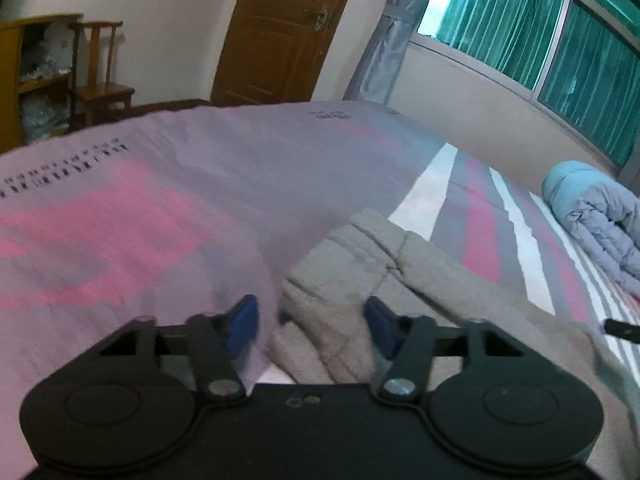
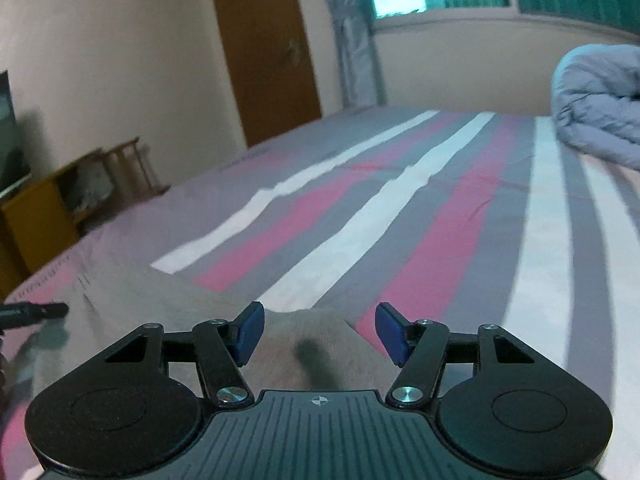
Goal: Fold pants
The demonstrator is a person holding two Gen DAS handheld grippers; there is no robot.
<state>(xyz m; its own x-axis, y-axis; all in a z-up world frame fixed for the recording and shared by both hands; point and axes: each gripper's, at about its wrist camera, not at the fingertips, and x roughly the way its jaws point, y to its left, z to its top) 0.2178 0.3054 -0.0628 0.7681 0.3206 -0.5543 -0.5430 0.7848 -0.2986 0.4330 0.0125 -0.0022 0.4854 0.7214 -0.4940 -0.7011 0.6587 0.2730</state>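
Note:
Beige fleece pants [image 1: 360, 264] lie bunched on the striped bed sheet [image 1: 140, 208], with folds and a seam toward the far end. My left gripper [image 1: 312, 322] is open just above the near part of the pants, its blue pads apart and holding nothing. In the right wrist view the pants [image 2: 316, 344] show as a beige mound under my right gripper [image 2: 320, 334], which is open and empty above the cloth. A dark shadow falls on the fabric there. The tip of the other gripper [image 2: 36, 312] shows at the left edge.
A grey-blue rolled duvet [image 1: 596, 216] lies at the right side of the bed, also in the right wrist view [image 2: 600, 108]. A wooden chair [image 1: 100, 76], a shelf unit [image 1: 32, 80] and a brown door [image 1: 280, 28] stand beyond the bed. Windows with green curtains [image 1: 540, 32] line the far wall.

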